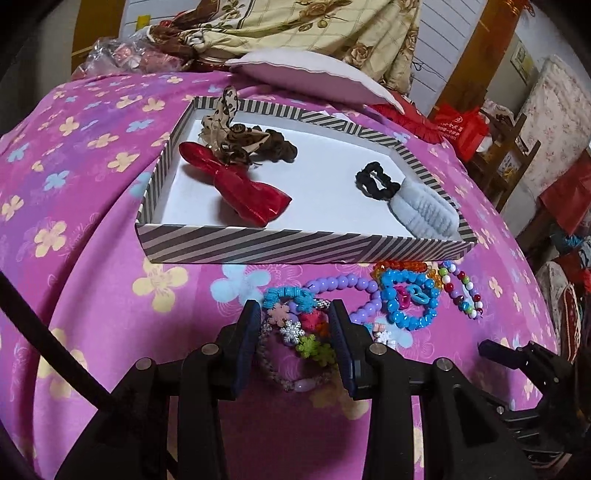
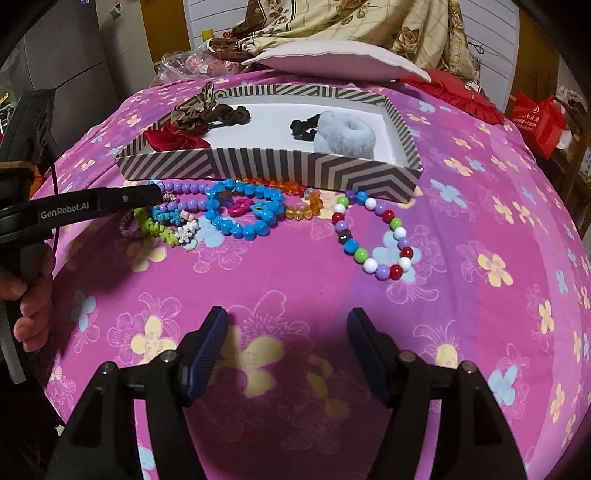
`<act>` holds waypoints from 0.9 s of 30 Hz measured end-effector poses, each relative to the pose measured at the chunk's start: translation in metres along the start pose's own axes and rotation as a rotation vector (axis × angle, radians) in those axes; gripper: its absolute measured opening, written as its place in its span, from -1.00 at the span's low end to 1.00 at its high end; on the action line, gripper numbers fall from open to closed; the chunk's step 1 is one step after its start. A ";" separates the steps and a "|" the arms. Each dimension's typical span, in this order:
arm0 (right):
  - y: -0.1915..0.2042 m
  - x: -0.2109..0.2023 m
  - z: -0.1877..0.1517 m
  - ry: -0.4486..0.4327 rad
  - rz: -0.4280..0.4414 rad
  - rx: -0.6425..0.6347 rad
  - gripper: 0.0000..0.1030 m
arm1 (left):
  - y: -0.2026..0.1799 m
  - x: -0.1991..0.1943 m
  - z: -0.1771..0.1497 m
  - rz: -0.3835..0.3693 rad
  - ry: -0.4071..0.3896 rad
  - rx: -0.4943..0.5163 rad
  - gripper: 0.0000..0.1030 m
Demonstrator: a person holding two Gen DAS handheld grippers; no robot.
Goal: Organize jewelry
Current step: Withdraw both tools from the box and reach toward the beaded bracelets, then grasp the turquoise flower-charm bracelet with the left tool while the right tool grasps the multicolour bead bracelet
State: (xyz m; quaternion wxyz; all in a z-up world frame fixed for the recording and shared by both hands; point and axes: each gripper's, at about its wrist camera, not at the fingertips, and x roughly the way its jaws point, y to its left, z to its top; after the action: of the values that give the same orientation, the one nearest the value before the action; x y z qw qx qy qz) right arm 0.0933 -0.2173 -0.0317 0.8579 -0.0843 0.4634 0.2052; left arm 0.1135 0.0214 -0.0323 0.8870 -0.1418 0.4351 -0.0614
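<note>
White lettering "GenRobot.AI" runs along the side of the left gripper (image 2: pixel 147 195) where it reaches in at nine o'clock of the right wrist view; a hand (image 2: pixel 31 295) grips its handle below. A red bag (image 2: pixel 537 123) at two o'clock carries pale printing too small to read.

Everything lies on a bed (image 2: pixel 480 184) covered in a magenta sheet printed with yellow, blue and outlined flowers. Toward twelve o'clock lie a white pillow (image 2: pixel 332 59), a red frilled cushion (image 2: pixel 454 92) and a cream rose-patterned blanket (image 2: pixel 351 22). Wooden furniture (image 1: pixel 509 147) stands at the right edge of the left wrist view.

A shallow box (image 1: pixel 258 245) with grey-and-white striped walls and a white floor sits at the centre of the bed. It holds a red bow (image 1: pixel 240 188), a leopard-print scrunchie (image 1: pixel 225 125) and a brown scrunchie (image 1: pixel 277 144) at its left end, and a black scrunchie (image 1: pixel 375 181) touching a fluffy grey scrunchie (image 1: pixel 424 210) at its right end.

The jewelry lies on the sheet just in front of the box: a lilac bead necklace (image 1: pixel 343 284), a blue bead bracelet (image 1: pixel 406 295) around pink and blue charms, an orange bead strand (image 2: pixel 295 210), and a multicoloured bead bracelet (image 2: pixel 373 236) set slightly apart at three o'clock of the pile.

The left gripper (image 1: pixel 295 332) is narrowed around a flower charm bracelet (image 1: pixel 306 332) at the pile's left end, its pads at either side of the charms; whether they actually press on it cannot be told. The right gripper (image 2: pixel 288 347) hangs open over bare sheet, well short of the beads, nothing between its pads.
</note>
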 end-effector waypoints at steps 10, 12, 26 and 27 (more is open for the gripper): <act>-0.004 -0.001 0.001 -0.002 0.028 0.024 0.37 | -0.005 -0.003 -0.001 0.017 -0.013 0.038 -1.00; -0.008 -0.002 0.002 -0.005 0.036 0.042 0.37 | -0.003 -0.012 -0.001 -0.010 -0.033 0.030 -1.00; -0.029 -0.008 0.002 -0.017 0.071 0.113 0.37 | 0.037 -0.036 0.010 -0.118 -0.063 -0.155 -1.00; -0.034 -0.010 0.002 -0.025 0.071 0.126 0.37 | 0.036 -0.038 0.011 -0.119 -0.067 -0.153 -1.00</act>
State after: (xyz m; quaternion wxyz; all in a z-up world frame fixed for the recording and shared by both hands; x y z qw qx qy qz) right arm 0.1047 -0.2497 -0.0235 0.8595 -0.0110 0.4674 0.2067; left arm 0.0982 0.0667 -0.0088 0.8825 -0.2366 0.3993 -0.0759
